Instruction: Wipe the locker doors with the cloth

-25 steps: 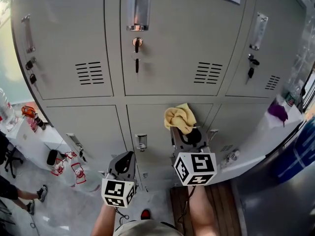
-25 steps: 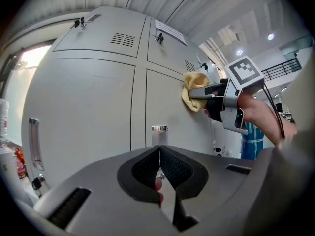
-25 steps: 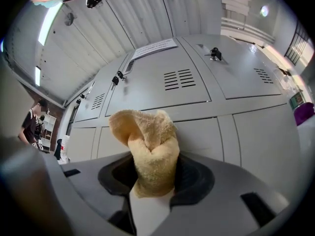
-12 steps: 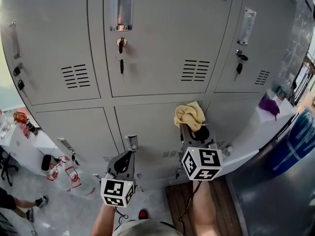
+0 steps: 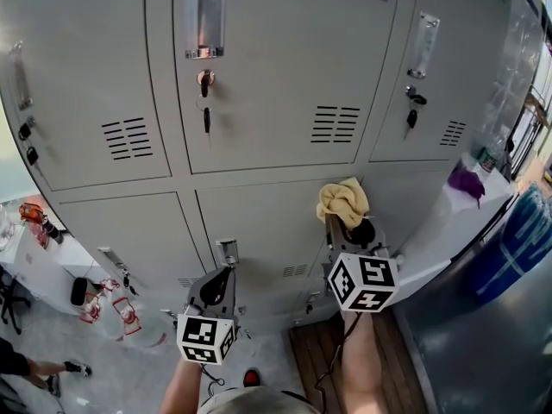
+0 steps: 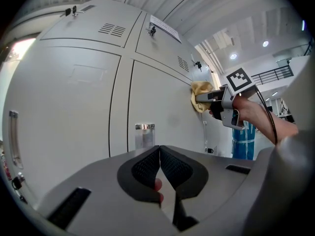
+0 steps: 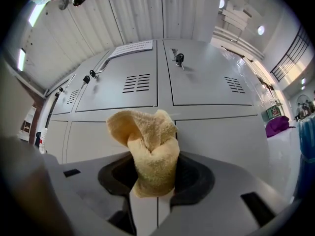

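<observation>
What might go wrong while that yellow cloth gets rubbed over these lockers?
The cloth is a bunched wad pinched in the right gripper; pressed hard on the door, it might work loose and drop. Keys hang from the upper doors, so a wipe up there could snag one. The shut, empty left gripper points at a door handle and may knock it.

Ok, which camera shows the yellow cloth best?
The right gripper view: the cloth fills the centre, pinched between the jaws. The head view shows it smaller, at the lower locker doors; the left gripper view shows it small and far off, from the side.
</observation>
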Demonstrator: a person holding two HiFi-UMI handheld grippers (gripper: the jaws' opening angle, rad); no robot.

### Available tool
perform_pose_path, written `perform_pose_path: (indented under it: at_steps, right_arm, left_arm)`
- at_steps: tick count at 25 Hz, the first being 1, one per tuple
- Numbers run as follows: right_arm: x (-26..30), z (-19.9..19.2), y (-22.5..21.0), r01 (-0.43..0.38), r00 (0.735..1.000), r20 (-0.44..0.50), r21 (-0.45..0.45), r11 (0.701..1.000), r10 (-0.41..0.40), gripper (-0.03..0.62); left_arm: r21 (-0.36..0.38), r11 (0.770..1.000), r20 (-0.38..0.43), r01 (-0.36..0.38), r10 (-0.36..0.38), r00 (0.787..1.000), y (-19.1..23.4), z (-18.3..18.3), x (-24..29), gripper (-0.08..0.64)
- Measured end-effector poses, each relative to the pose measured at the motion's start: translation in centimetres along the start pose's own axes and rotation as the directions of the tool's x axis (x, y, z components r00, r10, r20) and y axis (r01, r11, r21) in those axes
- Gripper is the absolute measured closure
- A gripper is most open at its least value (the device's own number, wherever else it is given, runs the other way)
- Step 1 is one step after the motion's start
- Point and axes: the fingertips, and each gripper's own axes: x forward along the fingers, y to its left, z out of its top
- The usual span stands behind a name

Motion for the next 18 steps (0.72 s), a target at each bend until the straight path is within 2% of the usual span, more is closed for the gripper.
perform_pose_path:
  at_steps: [5, 10, 18]
  right_arm:
    - [-2.0, 0.8, 1.3, -0.045, 0.999, 0.027, 0.019, 0.999, 0.044, 0.408]
    - [-4.8, 1.6, 3.3, -0.086, 0.995, 0.058, -0.011, 0.996, 0.087, 0.408]
    - [-6.6, -1.0, 7.3, -0.181, 0.983, 0.031, 0.006, 0.984, 0.180, 0.408]
  left_arm:
    - [-0.004, 1.000, -0.003, 0.001, -0.001, 1.000, 0.0, -0.2, -0.3, 0.537]
    - [-0.010, 1.000, 0.002, -0.011, 0.011, 1.000, 0.2, -0.2, -0.6, 0.537]
    - [-0.009, 0.999, 0.010, -0.035, 0.035, 0.999, 0.8, 0.1, -1.5, 0.537]
